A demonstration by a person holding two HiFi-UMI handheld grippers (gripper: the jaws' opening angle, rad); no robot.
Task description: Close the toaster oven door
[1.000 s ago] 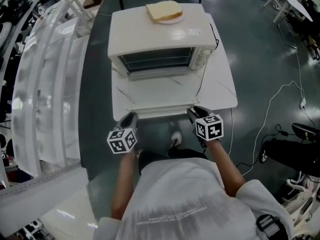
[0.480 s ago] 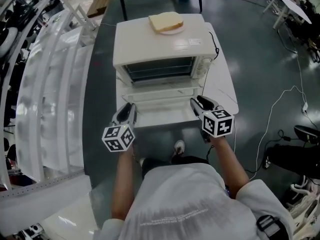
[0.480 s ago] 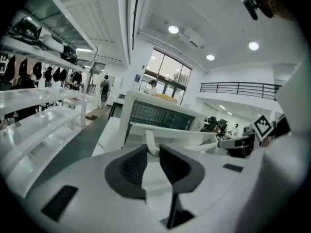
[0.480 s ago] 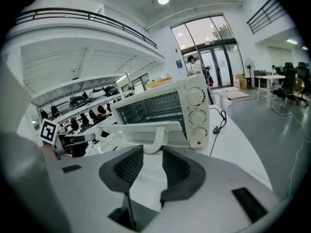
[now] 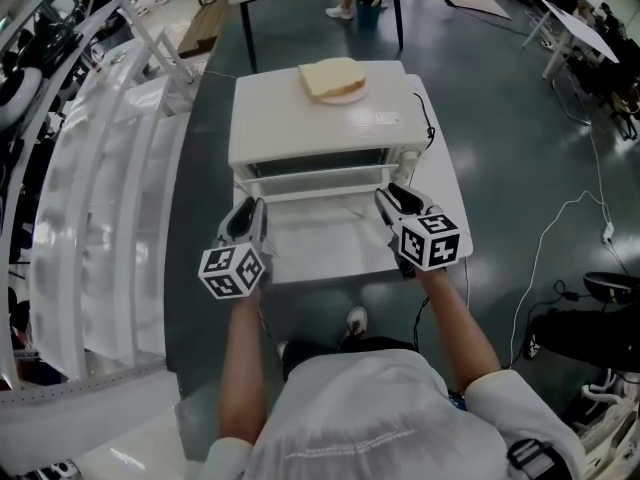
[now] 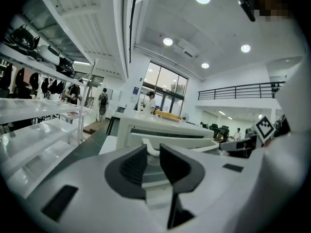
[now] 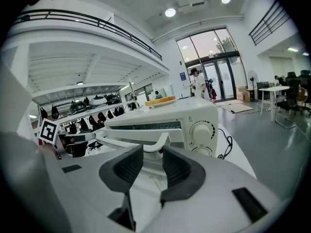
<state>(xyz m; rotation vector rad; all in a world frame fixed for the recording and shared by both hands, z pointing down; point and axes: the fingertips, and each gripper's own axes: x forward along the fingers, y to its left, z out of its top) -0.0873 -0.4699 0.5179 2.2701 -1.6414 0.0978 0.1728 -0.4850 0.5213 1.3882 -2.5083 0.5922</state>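
Note:
A white toaster oven stands on a small white table, with a slice of bread on a plate on its roof. Its door is tilted up about halfway. My left gripper is at the door's left end and my right gripper at its right end. In the left gripper view the white door handle lies in the gap of the left gripper. In the right gripper view the handle sits at the tips of the right gripper. Both stand open.
The oven's knobs are on its right side, and a black cord runs off the table's right. A long white shelving rack lines the left. More tables and people stand far off on the dark floor.
Both grippers have risen and moved toward the oven. The door has swung up from lying flat to about half raised.

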